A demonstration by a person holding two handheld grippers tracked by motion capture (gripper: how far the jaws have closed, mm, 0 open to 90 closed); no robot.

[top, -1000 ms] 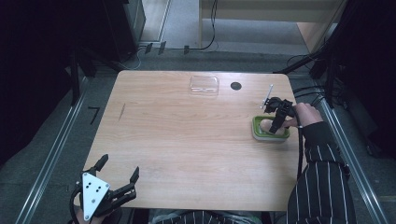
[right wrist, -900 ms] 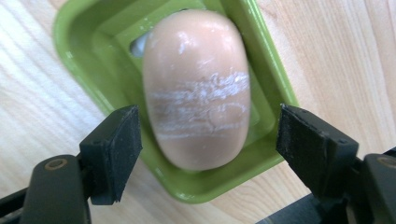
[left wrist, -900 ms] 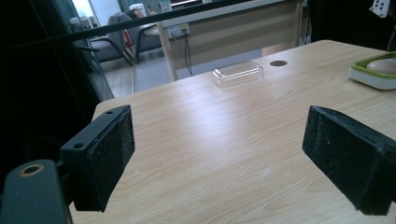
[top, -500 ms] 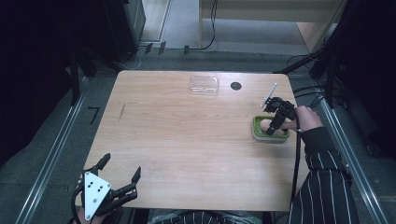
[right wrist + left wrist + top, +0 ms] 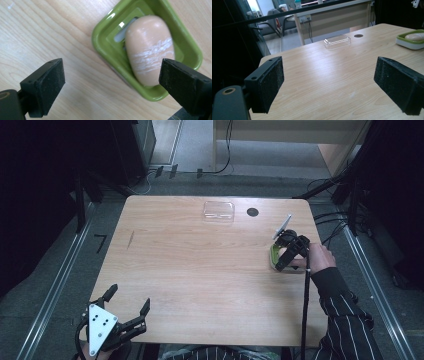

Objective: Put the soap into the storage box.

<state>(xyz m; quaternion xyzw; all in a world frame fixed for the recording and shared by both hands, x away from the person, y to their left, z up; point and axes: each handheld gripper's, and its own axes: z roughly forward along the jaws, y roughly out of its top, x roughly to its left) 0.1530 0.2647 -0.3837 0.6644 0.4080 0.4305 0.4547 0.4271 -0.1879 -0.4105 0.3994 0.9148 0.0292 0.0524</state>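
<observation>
Pink soap (image 5: pixel 149 50) in the green dish (image 5: pixel 105 42) looks slick and firm; pinch its long sides. Right claw (image 5: pixel 111 85), just opening, hovers spread, empty.

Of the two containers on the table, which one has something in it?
The green soap dish under the right gripper, holding a bar of soap. The clear plastic box at the far edge looks empty.

Clear plastic lid (image 5: pixel 218 212) near table's (image 5: pixel 200 275) far edge, dark round hole (image 5: pixel 252 212) just beside it
</observation>
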